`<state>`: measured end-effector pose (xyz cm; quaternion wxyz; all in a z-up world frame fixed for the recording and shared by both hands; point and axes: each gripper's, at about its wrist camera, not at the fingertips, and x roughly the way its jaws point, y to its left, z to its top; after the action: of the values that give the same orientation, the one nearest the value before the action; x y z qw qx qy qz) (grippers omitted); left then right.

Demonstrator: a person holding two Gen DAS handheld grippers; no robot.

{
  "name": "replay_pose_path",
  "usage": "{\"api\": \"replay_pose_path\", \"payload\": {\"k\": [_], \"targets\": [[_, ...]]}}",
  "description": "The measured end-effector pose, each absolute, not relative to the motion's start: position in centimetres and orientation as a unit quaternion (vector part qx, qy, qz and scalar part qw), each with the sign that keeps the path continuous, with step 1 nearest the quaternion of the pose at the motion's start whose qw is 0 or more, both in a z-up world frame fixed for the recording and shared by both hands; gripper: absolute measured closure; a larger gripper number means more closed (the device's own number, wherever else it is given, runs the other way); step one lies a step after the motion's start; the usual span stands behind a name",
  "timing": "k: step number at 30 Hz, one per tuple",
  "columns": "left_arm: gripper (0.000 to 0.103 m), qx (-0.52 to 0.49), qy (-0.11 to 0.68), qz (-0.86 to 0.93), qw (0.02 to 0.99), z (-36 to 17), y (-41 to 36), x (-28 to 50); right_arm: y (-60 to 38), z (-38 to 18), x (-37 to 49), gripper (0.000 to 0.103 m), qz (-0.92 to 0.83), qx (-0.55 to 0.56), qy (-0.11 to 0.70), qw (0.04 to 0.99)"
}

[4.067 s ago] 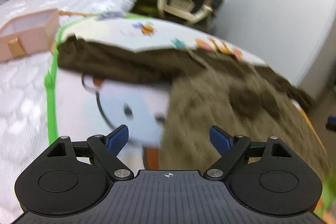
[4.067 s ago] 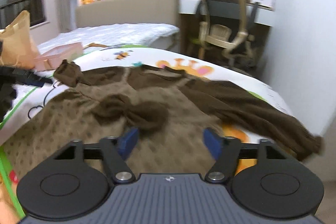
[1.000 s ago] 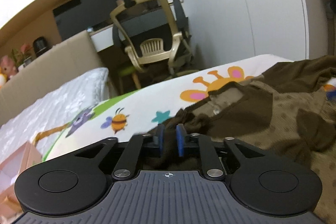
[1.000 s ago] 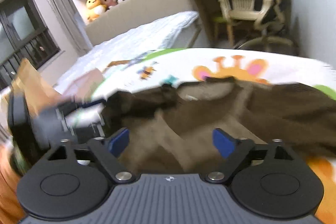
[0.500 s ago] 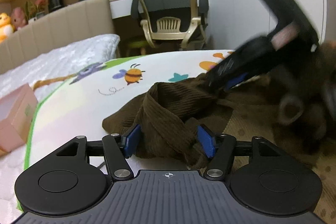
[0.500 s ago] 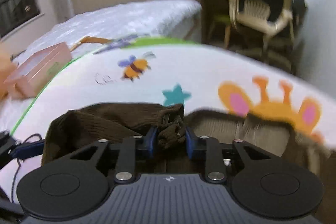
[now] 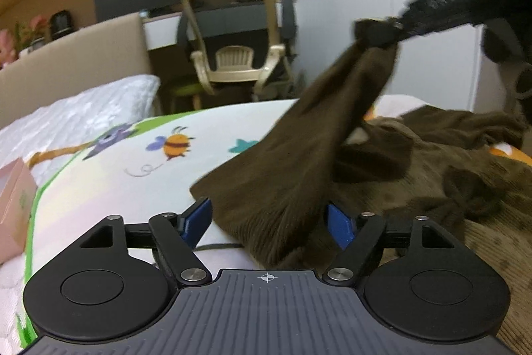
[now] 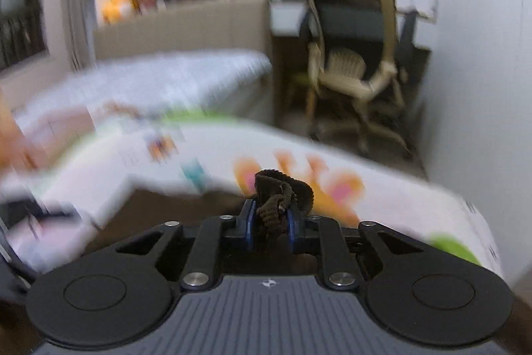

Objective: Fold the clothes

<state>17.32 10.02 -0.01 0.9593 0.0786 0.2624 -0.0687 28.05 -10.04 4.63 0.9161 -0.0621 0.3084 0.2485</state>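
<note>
One office chair (image 7: 232, 55) behind, sleeve (image 7: 299, 155) lifted

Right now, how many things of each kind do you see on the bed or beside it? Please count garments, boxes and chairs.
Garments: 1, the brown dress; its sleeve is lifted by the right gripper, while the left gripper is open.
Boxes: 1, the pink box.
Chairs: 1, the office chair.
Total: 3.
</note>
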Motion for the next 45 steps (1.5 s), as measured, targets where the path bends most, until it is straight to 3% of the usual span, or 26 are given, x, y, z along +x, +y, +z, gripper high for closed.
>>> {"api": "replay_pose_path", "payload": {"k": [5, 11, 14, 15, 16, 17, 18, 20, 26, 28, 30, 34, 40, 45], "targets": [[0.013, 0.118, 0.286, -0.106, 0.945, -0.6, 8.1, 16.9, -13.9, 1.4, 27.9, 0.062, 0.218, -0.044, 0.342, 0.913], [0.009, 0.100, 0.280, -0.149, 0.943, 1.0, 7.2, 16.2, -14.8, 3.3, 27.0, 0.060, 0.234, -0.016, 0.285, 0.929], [0.009, 0.066, 0.271, -0.168, 0.946, 1.7, 6.6, 16.8, -12.4, 2.5, 28.1, 0.035, 0.248, -0.027, 0.301, 0.920], [0.009, 0.062, 0.269, -0.171, 0.946, 1.5, 6.1, 17.1, -11.6, 2.0, 28.5, 0.037, 0.250, -0.034, 0.309, 0.917], [0.009, 0.062, 0.269, -0.170, 0.946, 1.3, 5.6, 17.4, -11.0, 1.1, 28.8, 0.046, 0.247, -0.047, 0.316, 0.915], [0.009, 0.061, 0.272, -0.169, 0.946, 1.0, 5.1, 17.7, -10.4, 0.3, 29.1, 0.077, 0.244, -0.060, 0.323, 0.913], [0.009, 0.058, 0.276, -0.170, 0.944, 0.8, 4.7, 17.9, -10.3, -0.1, 29.2, 0.084, 0.237, -0.069, 0.323, 0.913], [0.009, 0.054, 0.282, -0.172, 0.942, 0.4, 4.1, 18.1, -11.1, 0.5, 29.1, 0.089, 0.232, -0.061, 0.307, 0.921], [0.006, 0.035, 0.273, -0.181, 0.944, 0.5, 4.3, 18.2, -13.5, 0.3, 30.1, 0.089, 0.187, -0.071, 0.311, 0.929], [0.006, 0.016, 0.281, -0.175, 0.943, -0.1, 4.4, 18.7, -14.2, -0.9, 30.7, 0.079, 0.190, -0.059, 0.328, 0.923], [0.006, 0.001, 0.295, -0.173, 0.940, -0.9, 4.4, 19.2, -15.0, -1.2, 30.9, 0.059, 0.188, -0.045, 0.335, 0.922], [0.006, -0.001, 0.316, -0.169, 0.934, -2.8, 4.3, 19.3, -18.7, 1.3, 29.4, 0.034, 0.178, -0.015, 0.309, 0.934], [0.004, 0.019, 0.316, -0.172, 0.933, -3.3, 4.3, 18.3, -29.9, 5.1, 25.8, 0.030, 0.079, 0.049, 0.259, 0.961], [0.004, 0.004, 0.316, -0.172, 0.933, -3.3, 4.7, 18.5, -40.3, 3.1, 23.5, 0.030, -0.014, 0.198, 0.283, 0.939]]}}
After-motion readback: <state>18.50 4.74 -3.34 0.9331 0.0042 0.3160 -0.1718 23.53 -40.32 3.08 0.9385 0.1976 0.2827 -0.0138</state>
